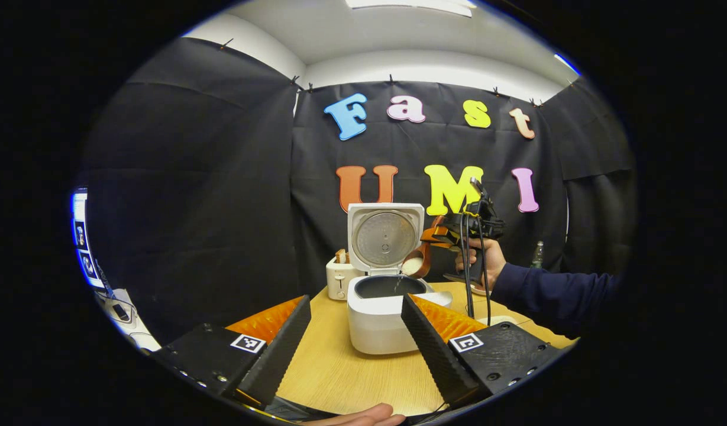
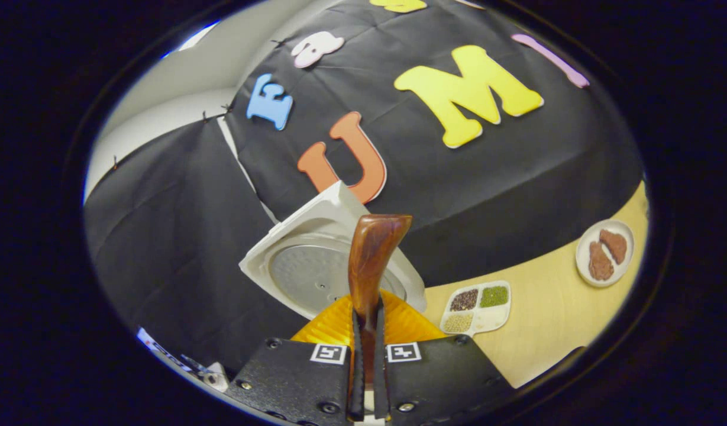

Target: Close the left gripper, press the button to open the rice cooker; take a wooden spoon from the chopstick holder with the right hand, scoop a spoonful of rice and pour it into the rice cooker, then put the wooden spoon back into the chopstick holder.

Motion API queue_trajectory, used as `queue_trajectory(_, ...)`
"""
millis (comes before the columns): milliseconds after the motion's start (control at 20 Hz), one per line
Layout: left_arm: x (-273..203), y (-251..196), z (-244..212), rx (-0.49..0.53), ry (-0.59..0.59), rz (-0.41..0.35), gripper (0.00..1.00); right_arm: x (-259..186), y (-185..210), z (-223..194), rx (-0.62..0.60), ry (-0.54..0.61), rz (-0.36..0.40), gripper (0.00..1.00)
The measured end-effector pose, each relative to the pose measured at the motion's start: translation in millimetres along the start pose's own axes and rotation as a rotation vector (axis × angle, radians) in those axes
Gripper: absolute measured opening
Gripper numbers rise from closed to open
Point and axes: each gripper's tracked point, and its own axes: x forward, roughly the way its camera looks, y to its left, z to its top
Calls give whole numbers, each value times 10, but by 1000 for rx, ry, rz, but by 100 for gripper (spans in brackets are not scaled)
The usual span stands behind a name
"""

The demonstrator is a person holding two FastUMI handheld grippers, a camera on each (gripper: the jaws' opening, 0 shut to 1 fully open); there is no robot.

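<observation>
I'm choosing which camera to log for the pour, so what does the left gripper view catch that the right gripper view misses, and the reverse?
Left gripper view: the rice cooker's pot, rice falling into it from the tilted wooden spoon, a toaster, the hand holding the right tool, and the open left tool.

Right gripper view: the right tool's fingers clamped on the spoon handle, a divided tray of grains and a plate of brown pieces.

Both: the raised cooker lid, the spoon and the wooden table.
</observation>
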Motion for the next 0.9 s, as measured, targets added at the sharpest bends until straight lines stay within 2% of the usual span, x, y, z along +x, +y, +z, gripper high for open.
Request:
queue_trajectory(300,27,69,-110,-13,15,0,98,29,344,-54,-340,-51,3,12)
queue_trajectory(600,40,125,-174,-26,25,3,97,-9,660,-172,-761,-119,22,11)
queue_trajectory(800,62,106,-212,-27,32,-3,97,-39,746,-249,-830,-114,23,10)
queue_trajectory(900,60,92,-218,-26,35,-2,98,-48,729,-225,-840,-122,4,12)
